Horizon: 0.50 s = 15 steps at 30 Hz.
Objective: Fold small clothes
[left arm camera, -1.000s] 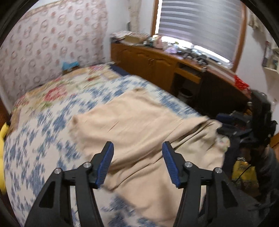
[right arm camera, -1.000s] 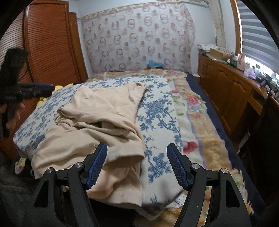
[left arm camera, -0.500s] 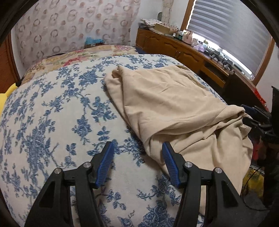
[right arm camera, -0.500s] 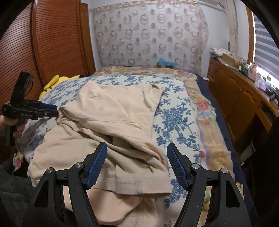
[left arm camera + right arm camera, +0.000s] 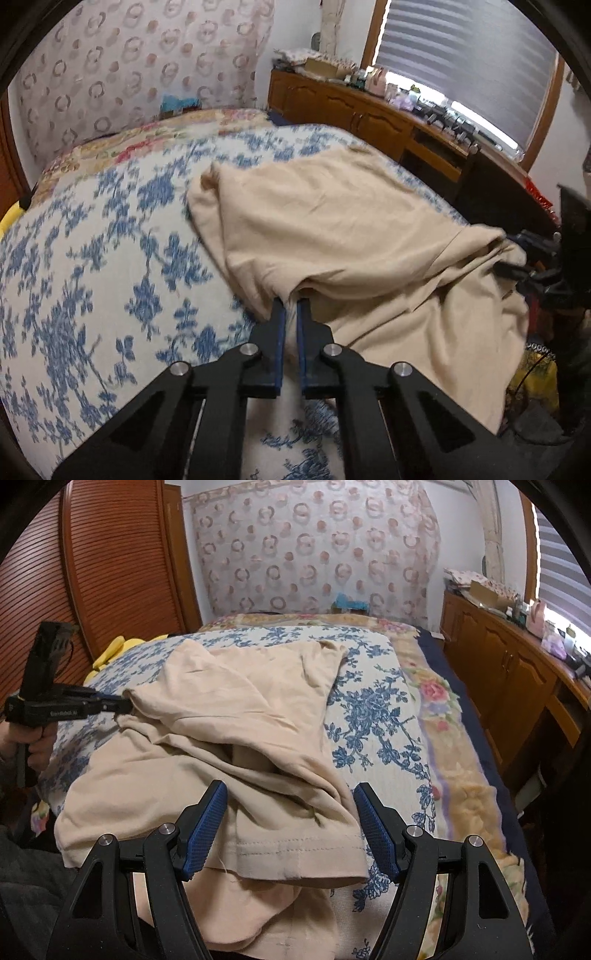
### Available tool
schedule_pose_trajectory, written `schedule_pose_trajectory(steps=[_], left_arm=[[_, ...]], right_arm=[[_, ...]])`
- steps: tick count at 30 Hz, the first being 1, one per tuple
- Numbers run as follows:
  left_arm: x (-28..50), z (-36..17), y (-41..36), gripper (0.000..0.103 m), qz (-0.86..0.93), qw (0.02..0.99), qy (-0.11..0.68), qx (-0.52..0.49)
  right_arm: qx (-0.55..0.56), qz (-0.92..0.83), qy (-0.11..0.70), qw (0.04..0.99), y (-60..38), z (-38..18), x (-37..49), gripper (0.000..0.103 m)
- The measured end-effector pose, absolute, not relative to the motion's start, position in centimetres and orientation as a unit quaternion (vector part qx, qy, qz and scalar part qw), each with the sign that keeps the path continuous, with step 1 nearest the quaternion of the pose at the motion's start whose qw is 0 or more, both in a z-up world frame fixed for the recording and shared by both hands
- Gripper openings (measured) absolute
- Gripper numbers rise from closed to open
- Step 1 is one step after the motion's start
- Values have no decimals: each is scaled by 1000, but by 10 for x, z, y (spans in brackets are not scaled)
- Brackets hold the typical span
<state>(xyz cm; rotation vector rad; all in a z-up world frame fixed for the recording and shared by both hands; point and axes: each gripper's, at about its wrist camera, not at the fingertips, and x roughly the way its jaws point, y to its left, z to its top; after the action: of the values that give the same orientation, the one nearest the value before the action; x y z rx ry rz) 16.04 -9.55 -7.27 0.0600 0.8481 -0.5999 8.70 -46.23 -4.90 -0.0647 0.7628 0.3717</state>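
Home bedroom. Bed [image 5: 373, 716] fills most of room, covered with blue floral bedspread [image 5: 92, 266] over yellow rose-patterned blanket [image 5: 443, 709]. Patterned curtain [image 5: 317, 554] with ring motifs hangs behind head of bed. Louvered wooden wardrobe doors [image 5: 110, 568] along one side. Low wooden cabinet [image 5: 343, 107] along other side, top crowded with boxes, small bottles, household clutter. Window with striped blind [image 5: 469, 55] above cabinet, daylight at its lower edge.

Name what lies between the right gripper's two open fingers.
In the right wrist view, the stitched hem of the beige garment lies between the right gripper fingers, over the floral bedspread.
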Motion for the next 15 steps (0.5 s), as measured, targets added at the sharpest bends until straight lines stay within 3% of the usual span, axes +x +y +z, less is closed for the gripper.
schedule_pose_trajectory(steps=[15], left_arm=[[226,22,-176,1,-312,887,331,85]], right_arm=[[-37,178,355,917,-469,-40,92,73]])
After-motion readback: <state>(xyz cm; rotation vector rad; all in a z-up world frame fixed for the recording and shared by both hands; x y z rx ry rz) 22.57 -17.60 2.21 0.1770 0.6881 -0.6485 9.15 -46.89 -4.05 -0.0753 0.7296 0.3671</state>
